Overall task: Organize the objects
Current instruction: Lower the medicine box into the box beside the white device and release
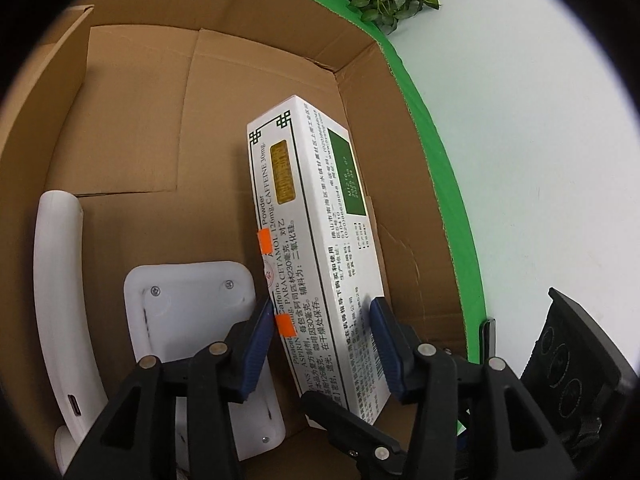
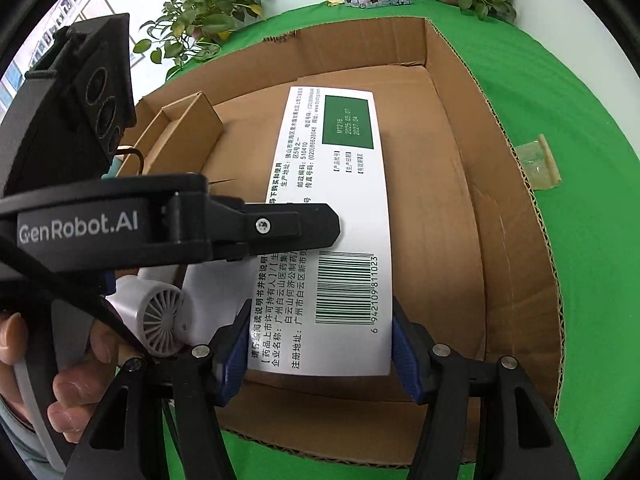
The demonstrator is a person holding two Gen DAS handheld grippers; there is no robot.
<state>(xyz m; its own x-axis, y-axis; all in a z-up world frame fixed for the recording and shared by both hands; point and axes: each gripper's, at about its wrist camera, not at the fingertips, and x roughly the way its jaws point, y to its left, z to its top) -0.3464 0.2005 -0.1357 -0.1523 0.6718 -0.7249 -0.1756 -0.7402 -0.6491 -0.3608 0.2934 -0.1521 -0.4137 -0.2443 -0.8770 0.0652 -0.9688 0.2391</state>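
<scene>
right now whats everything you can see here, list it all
carton: 1, brown, open, on the green cloth
medicine box: 1, white with green panel and barcode, inside the carton, between both grippers' pads
fan: 1, white with grey grille, in the carton beside the medicine box
small box: 1, brown, open, at the carton's far left side
cloth: 1, green, under the carton
plants: 2, green, at the cloth's far edge
packet: 1, clear, on the cloth right of the carton
left gripper: 1, black with blue pads, around the medicine box
right gripper: 1, same, on the barcode end
hand: 1, on the left gripper's handle
</scene>
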